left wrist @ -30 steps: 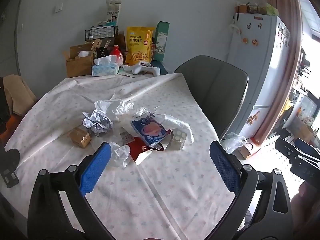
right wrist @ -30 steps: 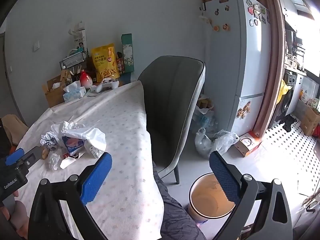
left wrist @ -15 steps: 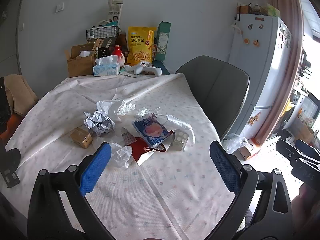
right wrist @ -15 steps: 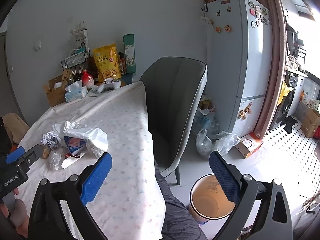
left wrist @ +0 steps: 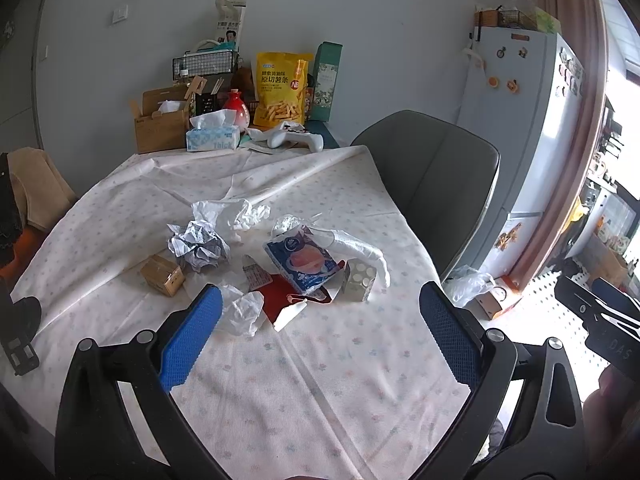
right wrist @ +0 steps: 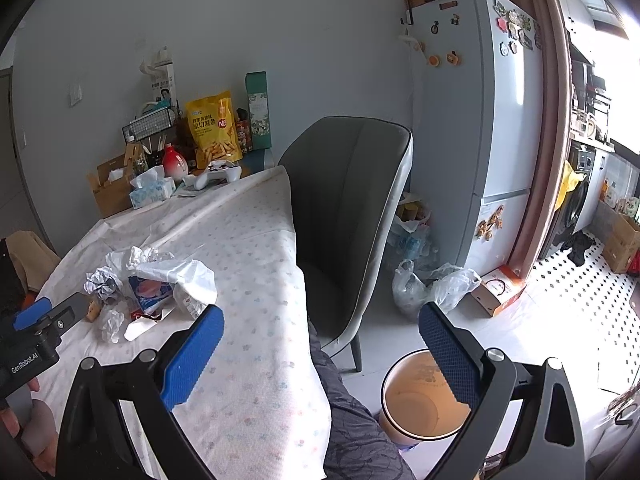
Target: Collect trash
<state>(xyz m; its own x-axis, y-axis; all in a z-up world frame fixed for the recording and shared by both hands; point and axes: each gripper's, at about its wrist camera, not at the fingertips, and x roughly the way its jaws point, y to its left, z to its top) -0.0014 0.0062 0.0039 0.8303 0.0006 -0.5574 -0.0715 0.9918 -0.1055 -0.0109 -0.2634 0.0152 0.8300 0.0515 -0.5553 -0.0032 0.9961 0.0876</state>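
Both jaws are held spread wide with nothing between them: the left gripper (left wrist: 320,332) is poised above the white patterned tablecloth (left wrist: 320,400), the right gripper (right wrist: 320,344) beside the table edge over the round orange-lined bin (right wrist: 416,408), presumably kept near for drops. Farther off, the trash is clustered mid-table: a crumpled clear plastic wrapper (left wrist: 242,312), a blue snack packet (left wrist: 300,260), a crumpled paper ball (left wrist: 198,242).
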